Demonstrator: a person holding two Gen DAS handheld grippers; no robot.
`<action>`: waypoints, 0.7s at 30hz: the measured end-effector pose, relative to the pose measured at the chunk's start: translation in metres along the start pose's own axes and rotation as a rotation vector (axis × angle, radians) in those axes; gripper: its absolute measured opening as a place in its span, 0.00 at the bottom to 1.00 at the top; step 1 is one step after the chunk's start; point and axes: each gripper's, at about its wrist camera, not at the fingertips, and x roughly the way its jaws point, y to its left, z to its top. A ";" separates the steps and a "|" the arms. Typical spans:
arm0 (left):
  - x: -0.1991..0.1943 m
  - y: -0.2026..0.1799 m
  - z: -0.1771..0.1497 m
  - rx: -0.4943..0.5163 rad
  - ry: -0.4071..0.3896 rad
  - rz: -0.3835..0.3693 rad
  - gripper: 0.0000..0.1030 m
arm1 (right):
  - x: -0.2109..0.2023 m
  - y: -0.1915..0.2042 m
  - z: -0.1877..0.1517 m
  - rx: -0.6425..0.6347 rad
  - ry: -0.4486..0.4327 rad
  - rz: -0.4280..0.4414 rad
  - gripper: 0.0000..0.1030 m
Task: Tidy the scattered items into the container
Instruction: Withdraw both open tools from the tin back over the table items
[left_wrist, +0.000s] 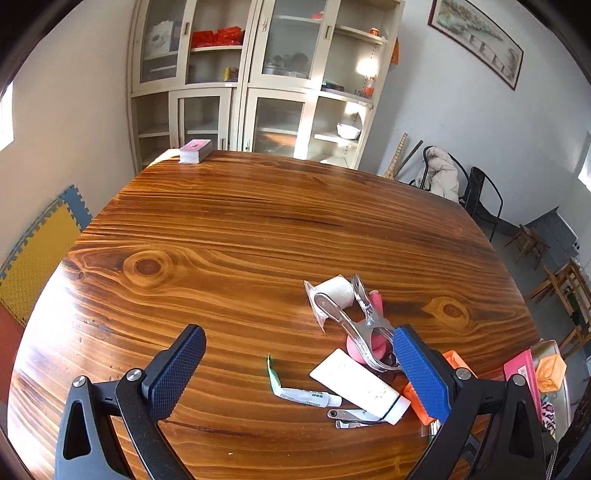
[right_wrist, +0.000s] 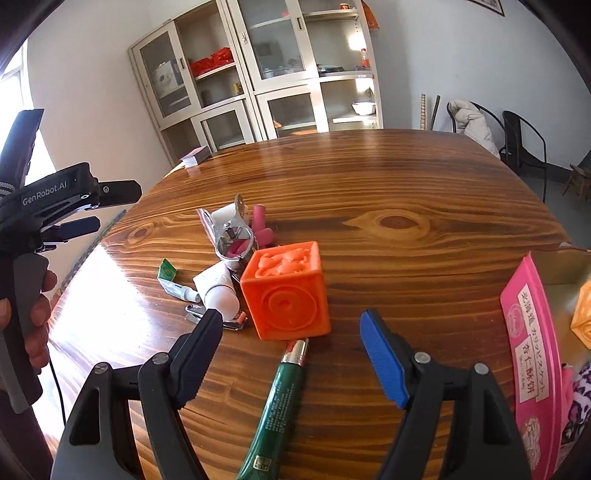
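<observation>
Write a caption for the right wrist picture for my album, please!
Open right gripper hovers over a wooden table, facing an orange cube and a green tube.

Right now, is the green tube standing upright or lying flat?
Lying flat. The green tube rests lengthwise on the table, its silver end toward the orange cube.

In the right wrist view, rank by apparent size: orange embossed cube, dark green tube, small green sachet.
1. Orange embossed cube; the dark green tube looks comparable but lies nearer the camera, so unsure.
2. Small green sachet.
</observation>
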 end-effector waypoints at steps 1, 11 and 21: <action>0.002 -0.002 -0.001 0.005 0.007 -0.003 0.99 | 0.000 -0.001 -0.003 0.004 0.009 -0.002 0.78; 0.014 -0.004 -0.004 0.012 0.041 0.005 0.99 | 0.005 0.011 -0.023 -0.049 0.062 -0.010 0.78; 0.026 0.005 -0.005 -0.023 0.074 0.006 0.99 | 0.008 0.015 -0.025 -0.057 0.068 -0.001 0.78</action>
